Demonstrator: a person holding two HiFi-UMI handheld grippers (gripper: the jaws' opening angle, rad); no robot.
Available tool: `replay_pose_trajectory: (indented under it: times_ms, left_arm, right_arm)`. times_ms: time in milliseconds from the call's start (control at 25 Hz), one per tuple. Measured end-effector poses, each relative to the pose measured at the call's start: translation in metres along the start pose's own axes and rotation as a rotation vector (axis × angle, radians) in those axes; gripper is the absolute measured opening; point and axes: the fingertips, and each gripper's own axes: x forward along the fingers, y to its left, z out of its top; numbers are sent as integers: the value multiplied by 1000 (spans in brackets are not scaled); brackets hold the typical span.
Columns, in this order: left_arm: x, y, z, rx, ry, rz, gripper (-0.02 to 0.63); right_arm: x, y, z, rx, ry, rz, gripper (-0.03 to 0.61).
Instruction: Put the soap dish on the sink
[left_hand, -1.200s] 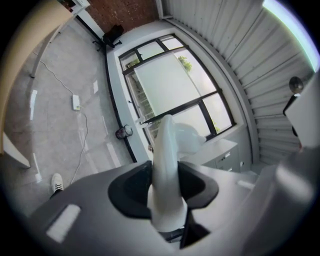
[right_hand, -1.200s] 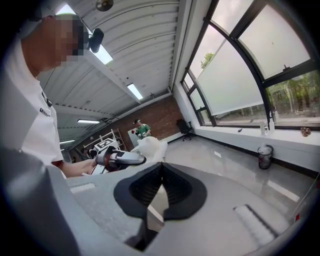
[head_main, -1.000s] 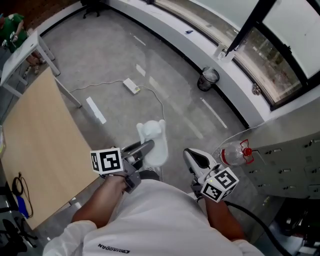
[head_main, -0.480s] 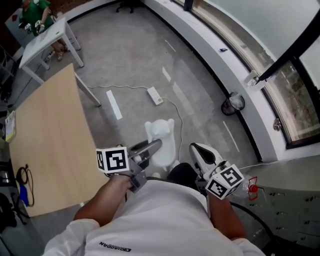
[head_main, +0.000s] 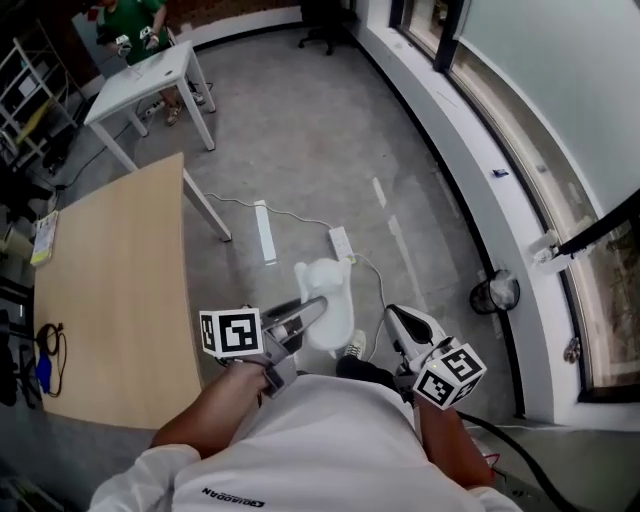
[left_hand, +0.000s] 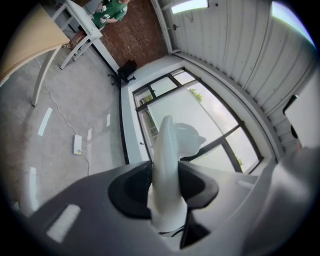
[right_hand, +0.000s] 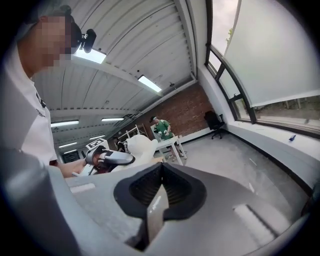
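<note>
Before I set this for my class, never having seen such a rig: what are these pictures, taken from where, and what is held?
No robot here: a person carries two hand-held tongs. One picture comes from a camera on the person's head, looking down; the other two ride on the tongs. The left tongs pinch a white soap dish. The right tongs are shut and empty. Below are a grey floor with a power strip and a wooden table.
</note>
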Motion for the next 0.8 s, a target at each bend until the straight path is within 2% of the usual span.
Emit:
replay_pose_trajectory:
  times_ms: [240,360,600,800]
  left_arm:
    - [42,-6,62,27,-101,28,147]
    - [60,-7,79,18,-130,40,147]
    - [69,17,96,-51,-153,105,147]
    - [89,35,137,-79,-169,110,147]
  right_arm:
    - [44,-50,53,-68,8,116,2]
    - [59,-73,70,-79,15,145,2]
    - [80,-100,76,-40,51,168,2]
    - [114,-128,92,-36,80,165,2]
